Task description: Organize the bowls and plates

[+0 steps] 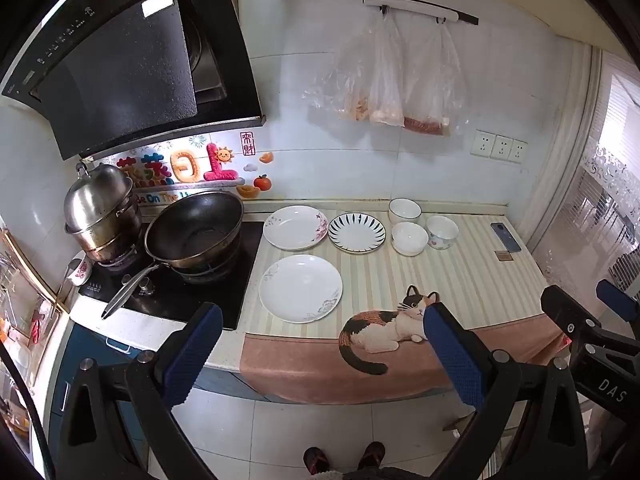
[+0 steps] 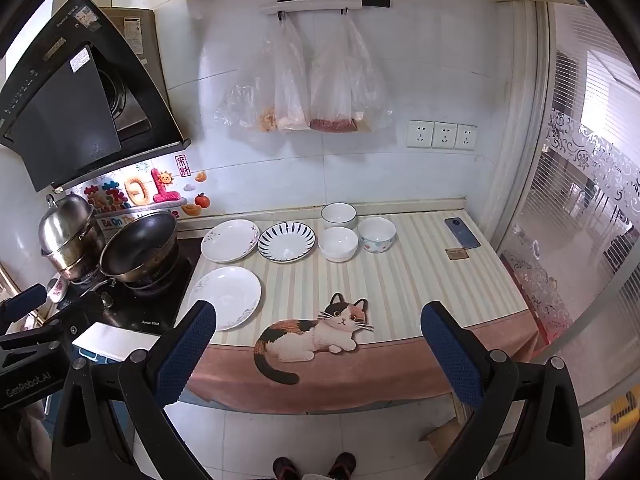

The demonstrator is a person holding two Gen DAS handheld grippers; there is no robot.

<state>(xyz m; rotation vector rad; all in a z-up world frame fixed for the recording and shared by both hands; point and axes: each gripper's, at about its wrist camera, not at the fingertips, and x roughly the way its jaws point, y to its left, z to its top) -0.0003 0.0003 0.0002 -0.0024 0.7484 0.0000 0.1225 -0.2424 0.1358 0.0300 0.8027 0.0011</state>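
Three plates lie on the striped counter mat (image 1: pixel 460 280): a white plate at the front (image 1: pixel 301 289) (image 2: pixel 226 298), a flower-rimmed plate behind it (image 1: pixel 296 227) (image 2: pixel 230 240), and a blue-striped plate (image 1: pixel 357 233) (image 2: pixel 286 241). Three bowls stand to their right: a blue-rimmed bowl at the back (image 1: pixel 405 210) (image 2: pixel 338 215), a white bowl (image 1: pixel 409 238) (image 2: pixel 338 243) and a patterned bowl (image 1: pixel 441 232) (image 2: pixel 376 234). My left gripper (image 1: pixel 320 356) and right gripper (image 2: pixel 318 356) are open and empty, held off the counter's front edge.
A stove with a black wok (image 1: pixel 195 230) and a steel pot (image 1: pixel 100 212) stands to the left of the plates. A phone (image 1: pixel 505 237) lies at the mat's far right. Plastic bags (image 1: pixel 384 80) hang on the wall. A glass door (image 2: pixel 580 240) is at the right.
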